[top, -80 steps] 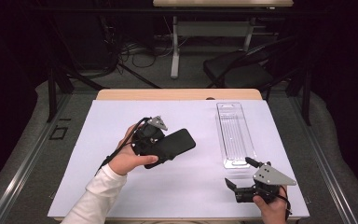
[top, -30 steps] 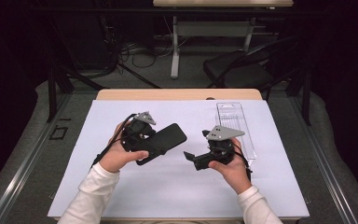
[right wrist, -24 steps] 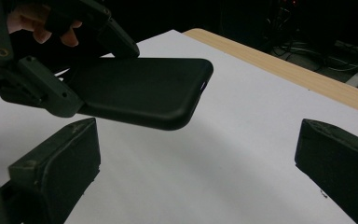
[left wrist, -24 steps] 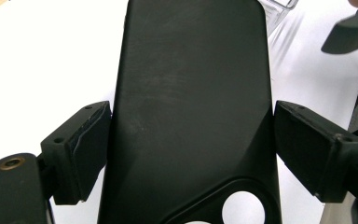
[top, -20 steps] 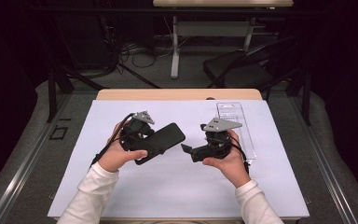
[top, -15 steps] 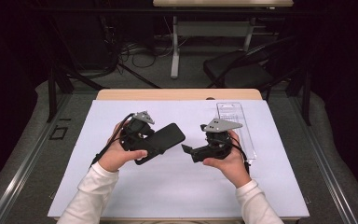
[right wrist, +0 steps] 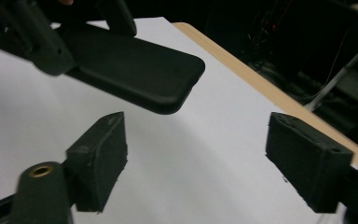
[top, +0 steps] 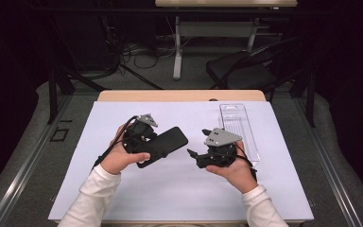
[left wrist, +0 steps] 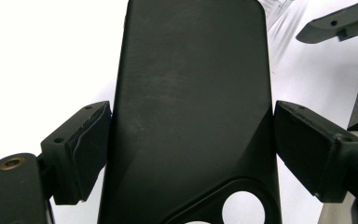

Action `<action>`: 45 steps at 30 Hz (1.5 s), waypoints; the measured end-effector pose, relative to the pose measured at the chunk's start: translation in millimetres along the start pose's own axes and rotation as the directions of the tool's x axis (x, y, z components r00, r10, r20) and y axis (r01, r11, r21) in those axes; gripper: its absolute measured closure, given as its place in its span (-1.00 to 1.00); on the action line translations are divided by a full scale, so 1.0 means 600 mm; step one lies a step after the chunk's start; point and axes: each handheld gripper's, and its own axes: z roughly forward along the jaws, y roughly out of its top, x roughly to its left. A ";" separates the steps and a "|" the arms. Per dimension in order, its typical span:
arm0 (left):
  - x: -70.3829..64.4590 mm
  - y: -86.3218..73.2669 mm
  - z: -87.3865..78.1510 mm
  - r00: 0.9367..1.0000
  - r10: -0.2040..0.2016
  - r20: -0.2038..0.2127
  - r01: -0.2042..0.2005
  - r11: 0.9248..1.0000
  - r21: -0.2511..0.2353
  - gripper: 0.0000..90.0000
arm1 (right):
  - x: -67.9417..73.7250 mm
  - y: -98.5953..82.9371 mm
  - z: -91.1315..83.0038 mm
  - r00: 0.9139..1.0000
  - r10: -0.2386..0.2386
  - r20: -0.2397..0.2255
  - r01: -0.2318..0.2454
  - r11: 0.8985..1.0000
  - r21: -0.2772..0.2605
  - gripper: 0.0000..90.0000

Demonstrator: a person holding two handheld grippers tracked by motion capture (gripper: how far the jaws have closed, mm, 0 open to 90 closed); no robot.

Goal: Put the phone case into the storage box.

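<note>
Above the white sheet-covered table [top: 179, 189], my left gripper [top: 146, 142] clamps a flat matte-black phone case with rounded corners [top: 164, 144] by its long edges, holding it off the surface left of centre with its free end pointing right. My right gripper [top: 194, 155] hangs just to the right of that free end, jaws spread wide and holding nothing, aimed left toward the case. A clear plastic blister tray [top: 238, 127] lies on the sheet at the far right.

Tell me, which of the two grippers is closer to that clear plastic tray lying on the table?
The right. The right gripper is held just left of the clear plastic tray, jaws open. The left gripper is farther left, clamping a black phone case.
</note>
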 end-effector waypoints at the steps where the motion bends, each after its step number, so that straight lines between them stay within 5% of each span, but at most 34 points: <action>1: 0.000 0.000 0.001 1.000 -0.001 0.001 0.001 1.000 0.001 -0.68 | 0.003 -0.001 0.000 0.999 -0.047 0.007 0.047 0.999 0.003 -0.46; 3: -0.001 0.000 0.002 1.000 -0.002 -0.001 0.002 1.000 0.006 -0.68 | 0.012 -0.002 0.002 0.992 -0.124 0.028 0.124 0.992 0.024 -0.39; 6: -0.001 0.000 0.003 1.000 0.000 0.005 -0.001 1.000 0.012 -0.68 | 0.027 -0.002 0.004 0.969 -0.244 0.043 0.241 0.969 0.050 -0.31; 11: -0.001 0.000 0.005 1.000 0.000 0.009 0.000 1.000 0.018 -0.68 | 0.051 -0.003 0.010 0.889 -0.449 0.084 0.446 0.893 0.059 -0.26; 15: -0.001 -0.002 0.007 1.000 -0.002 0.011 0.002 1.000 0.021 -0.68 | 0.063 -0.005 0.015 0.843 -0.531 0.090 0.528 0.847 0.058 -0.24; 20: -0.004 -0.001 0.010 1.000 -0.004 0.021 0.004 1.000 0.025 -0.68 | 0.070 -0.008 0.019 0.815 -0.569 0.103 0.566 0.822 0.067 -0.20; 21: -0.005 -0.001 0.011 1.000 -0.005 0.022 0.004 1.000 0.024 -0.68 | 0.070 -0.007 0.019 0.802 -0.588 0.106 0.584 0.809 0.071 -0.19; 26: -0.007 0.000 0.015 0.999 -0.001 0.035 0.000 0.999 0.034 -0.68 | 0.072 -0.012 0.019 0.785 -0.607 0.118 0.602 0.794 0.083 -0.19; 28: -0.007 0.000 0.017 0.999 -0.001 0.036 0.000 0.999 0.035 -0.68 | 0.072 -0.013 0.020 0.772 -0.624 0.121 0.618 0.781 0.087 -0.19; 29: -0.007 0.000 0.017 0.999 -0.002 0.037 0.001 0.999 0.037 -0.68 | 0.074 -0.014 0.020 0.775 -0.620 0.122 0.613 0.785 0.091 -0.20; 30: -0.008 0.000 0.018 0.999 -0.003 0.040 0.002 0.999 0.038 -0.68 | 0.074 -0.014 0.020 0.759 -0.639 0.122 0.632 0.769 0.095 -0.20; 31: -0.008 0.000 0.019 0.999 -0.001 0.041 -0.001 0.999 0.041 -0.68 | 0.075 -0.015 0.021 0.754 -0.645 0.120 0.638 0.764 0.095 -0.20; 32: -0.008 0.000 0.020 0.999 -0.002 0.042 0.000 0.999 0.040 -0.68 | 0.077 -0.017 0.022 0.759 -0.641 0.120 0.633 0.768 0.098 -0.20; 33: -0.009 0.000 0.020 0.999 -0.001 0.040 -0.001 0.999 0.042 -0.68 | 0.076 -0.016 0.024 0.745 -0.657 0.115 0.649 0.754 0.099 -0.20; 39: -0.015 0.002 0.029 0.998 0.005 0.055 -0.008 0.999 0.050 -0.68 | 0.082 -0.023 0.032 0.728 -0.672 0.132 0.665 0.740 0.100 -0.19; 45: -0.023 0.004 0.039 0.998 0.019 0.067 -0.024 0.997 0.070 -0.68 | 0.089 -0.026 0.037 0.687 -0.715 0.131 0.704 0.699 0.126 -0.16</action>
